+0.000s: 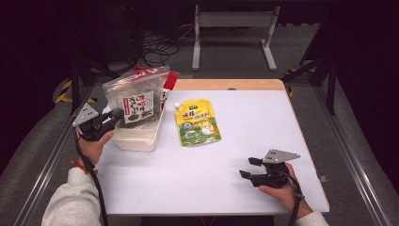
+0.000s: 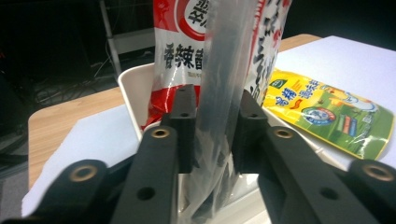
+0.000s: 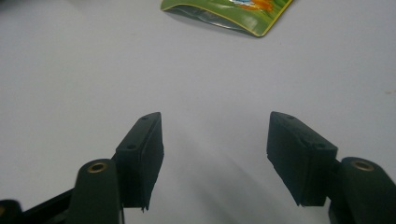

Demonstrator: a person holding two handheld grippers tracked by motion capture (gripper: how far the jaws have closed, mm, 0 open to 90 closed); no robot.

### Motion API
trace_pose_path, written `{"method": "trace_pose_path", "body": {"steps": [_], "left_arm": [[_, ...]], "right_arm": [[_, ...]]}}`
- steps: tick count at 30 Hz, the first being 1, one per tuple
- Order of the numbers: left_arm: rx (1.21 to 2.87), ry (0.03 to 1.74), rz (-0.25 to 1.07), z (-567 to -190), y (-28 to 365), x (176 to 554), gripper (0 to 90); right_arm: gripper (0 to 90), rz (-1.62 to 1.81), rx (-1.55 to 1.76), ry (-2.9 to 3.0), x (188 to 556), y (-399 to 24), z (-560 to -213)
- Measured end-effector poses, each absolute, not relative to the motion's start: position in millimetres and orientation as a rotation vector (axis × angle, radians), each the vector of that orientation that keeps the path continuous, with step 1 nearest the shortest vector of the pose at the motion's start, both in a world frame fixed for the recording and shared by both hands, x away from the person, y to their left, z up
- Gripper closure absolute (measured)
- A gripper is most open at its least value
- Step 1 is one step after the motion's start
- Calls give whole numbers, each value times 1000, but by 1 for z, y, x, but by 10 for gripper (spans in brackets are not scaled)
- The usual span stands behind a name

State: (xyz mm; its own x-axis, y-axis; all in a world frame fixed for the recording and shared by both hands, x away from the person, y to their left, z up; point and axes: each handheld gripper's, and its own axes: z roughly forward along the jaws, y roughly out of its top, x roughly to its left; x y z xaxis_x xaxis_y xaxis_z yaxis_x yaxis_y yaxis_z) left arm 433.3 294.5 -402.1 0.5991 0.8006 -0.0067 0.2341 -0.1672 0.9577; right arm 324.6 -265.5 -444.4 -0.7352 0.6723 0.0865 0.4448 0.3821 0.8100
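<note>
The left tongs (image 2: 212,135) are clamping the edge of a clear bag (image 1: 135,96) of dark snacks, which is standing upright in the white tub (image 1: 136,136) at about nine o'clock on the bench (image 1: 226,169), against a red packet (image 2: 175,51); a yellow pouch (image 1: 197,121) is lying flat just beside the tub, near the centre; the right tongs (image 3: 215,154) are resting released at five o'clock, gripping nothing.

Left hand-held gripper (image 1: 114,114) raised, jaws clamped; right hand-held gripper (image 1: 250,167) low, jaws apart.
</note>
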Motion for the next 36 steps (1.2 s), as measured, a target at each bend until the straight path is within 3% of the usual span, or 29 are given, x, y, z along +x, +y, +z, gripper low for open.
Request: {"method": "trace_pose_path", "body": {"steps": [6,11,17,25,36], "left_arm": [[1675,855,622,-397,295,425,617],[1667,854,643,-393,297,417,586],[1684,854,662,-391,299,401,571],[1684,868,724,-389,302,376,590],[1801,749,623,-394,273,343,654]], "right_arm": [[412,1293,994,2365,335,-261,-441],[458,1305,1013,2342,347,-258,-438],[441,1298,1039,2334,360,-255,-437],[405,1295,1054,2319,378,-247,-435],[377,1277,1060,2330,411,-220,-436]]}}
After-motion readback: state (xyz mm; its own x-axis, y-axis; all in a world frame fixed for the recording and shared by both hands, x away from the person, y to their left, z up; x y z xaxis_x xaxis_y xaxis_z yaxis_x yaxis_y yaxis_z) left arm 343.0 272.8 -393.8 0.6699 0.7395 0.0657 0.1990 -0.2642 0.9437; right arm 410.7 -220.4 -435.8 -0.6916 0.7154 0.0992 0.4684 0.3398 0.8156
